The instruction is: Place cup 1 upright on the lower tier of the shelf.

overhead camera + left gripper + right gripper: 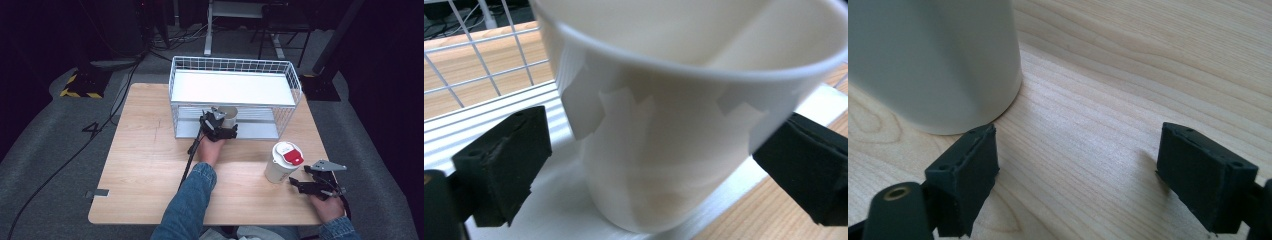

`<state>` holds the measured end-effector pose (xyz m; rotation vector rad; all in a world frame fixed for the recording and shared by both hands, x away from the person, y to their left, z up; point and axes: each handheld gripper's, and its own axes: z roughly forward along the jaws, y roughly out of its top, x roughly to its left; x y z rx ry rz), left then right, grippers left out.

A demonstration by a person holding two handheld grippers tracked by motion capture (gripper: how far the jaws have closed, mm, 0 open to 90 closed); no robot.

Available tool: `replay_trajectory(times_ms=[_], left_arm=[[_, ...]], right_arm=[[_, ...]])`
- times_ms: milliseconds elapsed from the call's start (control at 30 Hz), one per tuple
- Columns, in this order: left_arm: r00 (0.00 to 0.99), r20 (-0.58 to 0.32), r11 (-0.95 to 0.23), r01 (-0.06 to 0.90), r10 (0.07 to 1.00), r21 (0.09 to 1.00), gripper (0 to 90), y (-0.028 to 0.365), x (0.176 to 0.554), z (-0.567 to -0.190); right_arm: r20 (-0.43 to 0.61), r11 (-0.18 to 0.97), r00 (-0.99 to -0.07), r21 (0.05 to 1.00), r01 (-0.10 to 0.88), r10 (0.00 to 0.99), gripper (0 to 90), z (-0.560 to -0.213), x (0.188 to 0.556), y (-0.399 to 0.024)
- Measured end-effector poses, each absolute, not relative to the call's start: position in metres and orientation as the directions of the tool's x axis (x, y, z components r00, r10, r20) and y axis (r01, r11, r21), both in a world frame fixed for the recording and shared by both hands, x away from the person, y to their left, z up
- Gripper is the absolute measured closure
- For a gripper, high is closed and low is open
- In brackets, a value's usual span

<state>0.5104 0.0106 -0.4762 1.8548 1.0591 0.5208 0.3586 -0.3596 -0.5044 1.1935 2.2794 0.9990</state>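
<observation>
Pale wood makes up the table (150, 165) in the high view, and one white wire rack (295, 80) stands at its far side, with a flat white top and a lower shelf open towards the person. On that lower shelf sits one open paper cup (229, 115), upright, with the left gripper (222, 118) reaching in from the front so its jaws flank the cup. I judge the cup has been set down there, since its base rests on the shelf. On the right, one white lidded tub (282, 162) with a red label on its lid stands on the bare table. The right gripper (295, 181) lies low just beside it and points at its base, probably waiting its turn. That makes two containers, two grippers and one rack. In the left gripper view the paper cup (684, 125) stands between the jaws, which are spread wide. The near jaw shows a clear gap to the cup wall and the other stands at the cup's edge, so the cup is bracketed, not squeezed. The shelf (554, 200) carries its weight. In the right gripper view the jaws stand far apart with only wood grain (1128, 75) between them. They grip nothing, and the tub (933, 60) is just off to one side.
</observation>
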Motion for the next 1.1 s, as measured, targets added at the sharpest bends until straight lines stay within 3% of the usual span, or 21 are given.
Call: replay_trajectory(times_ms=[533,1100], left_arm=[[0.59,-0.04,-0.227,0.372,0.806,0.9,0.5,0.037,0.459,-0.445],[0.654,-0.059,-0.26,0.38,0.754,0.888,3.1,0.082,0.398,-0.416]], right_arm=[[-0.006,0.387,-0.568,0.737,0.554,0.823,16.9,-0.504,0.359,-0.36],[-0.006,0.387,-0.567,0.737,0.554,0.823,16.9,-0.504,0.359,-0.36]])
